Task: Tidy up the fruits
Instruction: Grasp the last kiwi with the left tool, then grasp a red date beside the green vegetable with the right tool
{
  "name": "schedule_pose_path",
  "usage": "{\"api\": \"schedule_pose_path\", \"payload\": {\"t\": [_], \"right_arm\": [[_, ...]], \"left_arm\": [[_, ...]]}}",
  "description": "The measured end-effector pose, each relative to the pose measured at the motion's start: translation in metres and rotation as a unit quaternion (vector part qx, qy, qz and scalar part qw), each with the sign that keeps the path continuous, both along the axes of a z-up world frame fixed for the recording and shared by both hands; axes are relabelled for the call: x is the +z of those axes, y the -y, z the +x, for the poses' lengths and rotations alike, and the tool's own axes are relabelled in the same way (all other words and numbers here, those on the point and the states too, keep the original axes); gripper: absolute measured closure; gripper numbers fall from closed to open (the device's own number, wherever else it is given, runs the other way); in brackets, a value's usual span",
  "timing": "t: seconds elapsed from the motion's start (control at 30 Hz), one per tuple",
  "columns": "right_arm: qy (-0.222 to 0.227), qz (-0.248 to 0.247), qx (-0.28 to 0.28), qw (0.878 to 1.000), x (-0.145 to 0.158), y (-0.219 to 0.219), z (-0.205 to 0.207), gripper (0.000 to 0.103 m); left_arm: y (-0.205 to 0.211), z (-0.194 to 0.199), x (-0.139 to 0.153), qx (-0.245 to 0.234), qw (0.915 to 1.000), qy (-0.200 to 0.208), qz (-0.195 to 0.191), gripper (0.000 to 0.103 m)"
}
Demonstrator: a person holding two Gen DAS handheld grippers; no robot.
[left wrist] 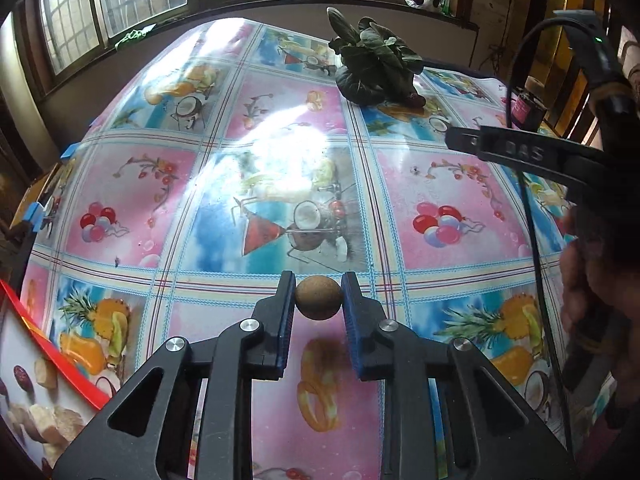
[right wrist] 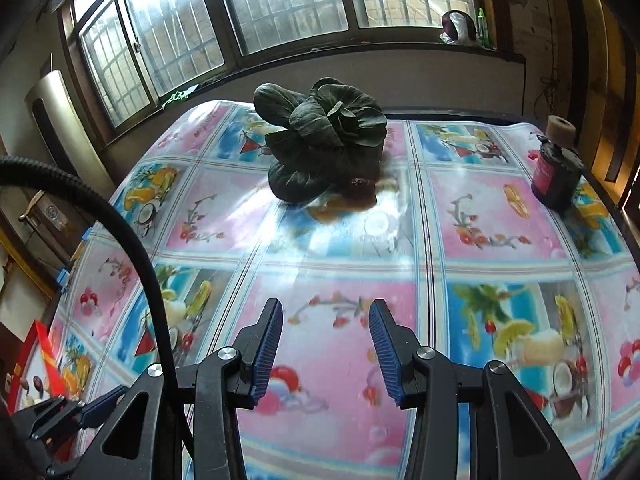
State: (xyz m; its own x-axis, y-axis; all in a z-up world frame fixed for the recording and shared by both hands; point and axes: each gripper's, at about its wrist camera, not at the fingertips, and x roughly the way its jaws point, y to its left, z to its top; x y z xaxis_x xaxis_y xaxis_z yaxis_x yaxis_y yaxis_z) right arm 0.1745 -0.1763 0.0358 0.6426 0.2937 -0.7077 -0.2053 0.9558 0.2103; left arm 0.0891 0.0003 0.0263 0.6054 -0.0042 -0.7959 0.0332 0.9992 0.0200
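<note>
The left gripper has its 2 blue-padded jaws pinched tight on a small round brown fruit, held just above the glossy fruit-patterned tablecloth. The right gripper hangs with its jaws partly apart and nothing between them. A dark green leafy vegetable lies far across the table, a dark jar near the right edge.

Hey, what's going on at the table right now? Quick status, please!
Left gripper shut on small brown round fruit. Right gripper open, empty. Leafy greens far across table; path clear.
</note>
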Motion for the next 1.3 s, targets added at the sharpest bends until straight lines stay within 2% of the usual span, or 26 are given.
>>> {"api": "schedule_pose_path", "payload": {"t": [0.37,0.6,0.73,0.77,0.8,0.97,1.07,1.23,1.3], "right_arm": [[0.019,-0.022,0.000,1.000,-0.013,-0.015,0.084,0.060],[0.013,-0.040,-0.004,0.999,-0.016,-0.016,0.127,0.060],[-0.021,-0.036,0.003,0.999,-0.025,-0.013,0.146,0.060],[-0.019,-0.036,0.005,0.999,-0.025,-0.013,0.148,0.061],[-0.019,-0.039,0.005,0.999,-0.025,-0.014,0.149,0.073],[-0.030,-0.046,0.001,0.998,-0.025,-0.015,0.140,0.073],[-0.042,-0.026,0.000,0.999,-0.024,-0.009,0.121,0.073],[-0.057,-0.002,-0.003,0.998,-0.021,-0.002,0.066,0.073],[-0.061,-0.008,0.004,0.998,-0.020,-0.002,0.038,0.073]], "left_arm": [[-0.016,0.006,-0.004,0.017,0.9998,-0.007,-0.009,0.080],[-0.019,0.009,-0.010,0.023,0.9996,-0.017,-0.009,0.080],[-0.017,0.011,-0.014,0.023,0.9996,-0.019,-0.003,0.080],[-0.017,0.011,-0.014,0.023,0.9996,-0.018,-0.002,0.080],[-0.017,0.011,-0.014,0.023,0.9996,-0.017,-0.001,0.080],[-0.017,0.012,-0.014,0.024,0.9996,-0.016,0.001,0.080],[-0.017,0.011,-0.014,0.024,0.9996,-0.015,0.003,0.080],[-0.014,0.010,-0.013,0.020,0.9997,-0.012,0.007,0.080],[-0.014,0.009,-0.013,0.021,0.9997,-0.014,0.007,0.080]]}}
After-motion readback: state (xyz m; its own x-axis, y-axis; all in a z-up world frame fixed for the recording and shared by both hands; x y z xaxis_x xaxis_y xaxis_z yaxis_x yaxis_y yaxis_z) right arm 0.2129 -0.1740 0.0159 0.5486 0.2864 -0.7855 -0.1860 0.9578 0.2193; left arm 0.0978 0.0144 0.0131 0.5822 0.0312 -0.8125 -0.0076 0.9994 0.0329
